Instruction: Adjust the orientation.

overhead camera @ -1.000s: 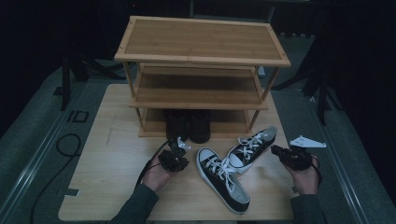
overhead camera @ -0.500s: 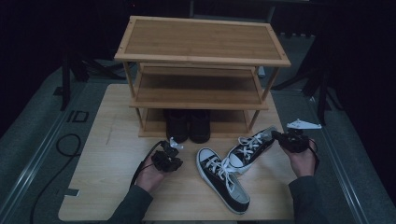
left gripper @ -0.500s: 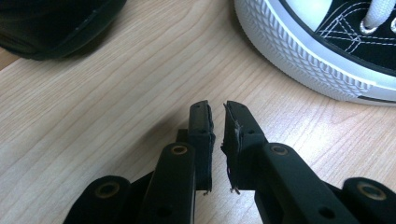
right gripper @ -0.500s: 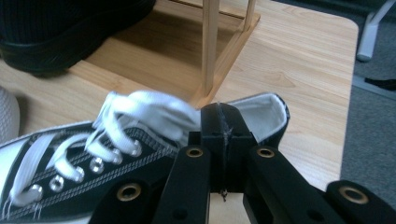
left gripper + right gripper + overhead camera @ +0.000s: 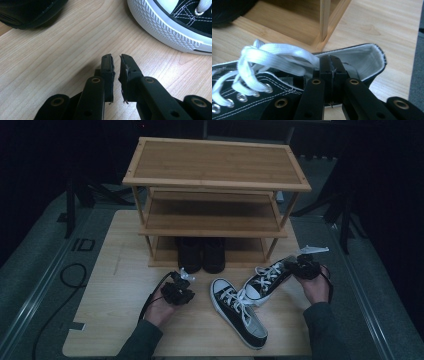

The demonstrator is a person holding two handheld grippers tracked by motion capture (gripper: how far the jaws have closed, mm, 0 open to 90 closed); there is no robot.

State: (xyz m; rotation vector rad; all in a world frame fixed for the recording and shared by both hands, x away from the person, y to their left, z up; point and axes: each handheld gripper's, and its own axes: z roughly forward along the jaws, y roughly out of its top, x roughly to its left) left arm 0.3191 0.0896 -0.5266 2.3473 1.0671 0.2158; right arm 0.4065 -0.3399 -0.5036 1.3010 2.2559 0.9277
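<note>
On the table [image 5: 115, 285]: two sneakers, right gripper [image 5: 332, 65] pinching one [image 5: 270, 277]; left gripper [image 5: 115, 65] nearly closed, empty.

A three-tier wooden rack [image 5: 216, 170] stands at the far side of the pale wood worktop [image 5: 115, 285]. A pair of dark shoes [image 5: 202, 254] sits side by side on the rack's bottom shelf, toes pointing toward the near edge. A black cable [image 5: 70, 275] loops on the grey floor [image 5: 30, 270] left of the worktop.
</note>
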